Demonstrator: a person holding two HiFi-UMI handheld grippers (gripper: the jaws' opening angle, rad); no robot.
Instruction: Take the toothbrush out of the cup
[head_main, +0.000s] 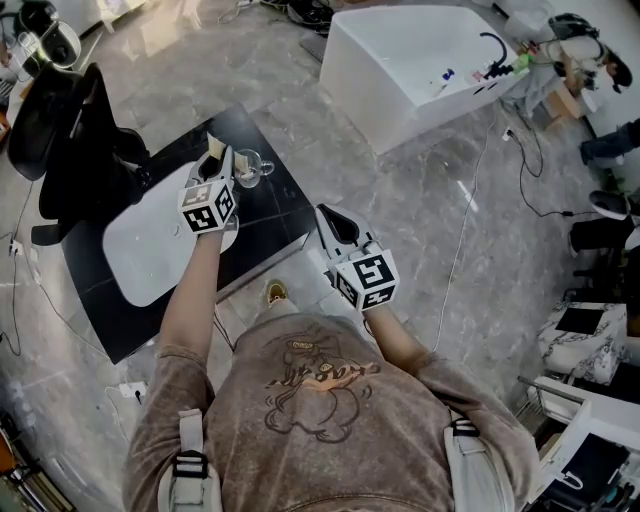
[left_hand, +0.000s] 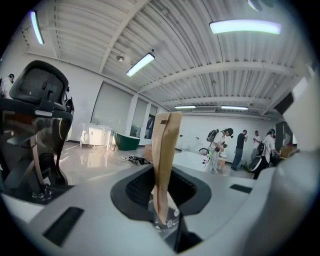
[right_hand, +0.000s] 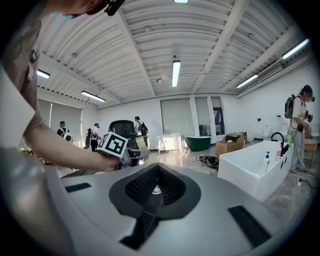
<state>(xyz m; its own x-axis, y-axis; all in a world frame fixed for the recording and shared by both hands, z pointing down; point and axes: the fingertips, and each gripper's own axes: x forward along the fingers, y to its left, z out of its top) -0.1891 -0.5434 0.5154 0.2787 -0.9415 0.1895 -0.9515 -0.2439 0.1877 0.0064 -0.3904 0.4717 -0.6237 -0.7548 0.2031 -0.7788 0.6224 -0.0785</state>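
Supporting table (head_main: 272, 218): black, being viewed steeply from above.
Chair (head_main: 70, 140): black, being kept against the table's left side.
Basin (head_main: 140, 255): white, shallow, being carried on the table's left half.
Right gripper (head_main: 330, 220): being held off the table's right edge; its jaws are being kept pressed together, with nothing between them.
Left gripper (head_main: 213, 158): being held above the table's far end; its jaws are being clamped on the toothbrush (left_hand: 164, 160).
Cup (head_main: 252, 166): clear glass, being left on the table just right of the left gripper's tip.
Toothbrush: tan, flat, being gripped upright near its lower end; whether that end is being kept inside the cup cannot be told.
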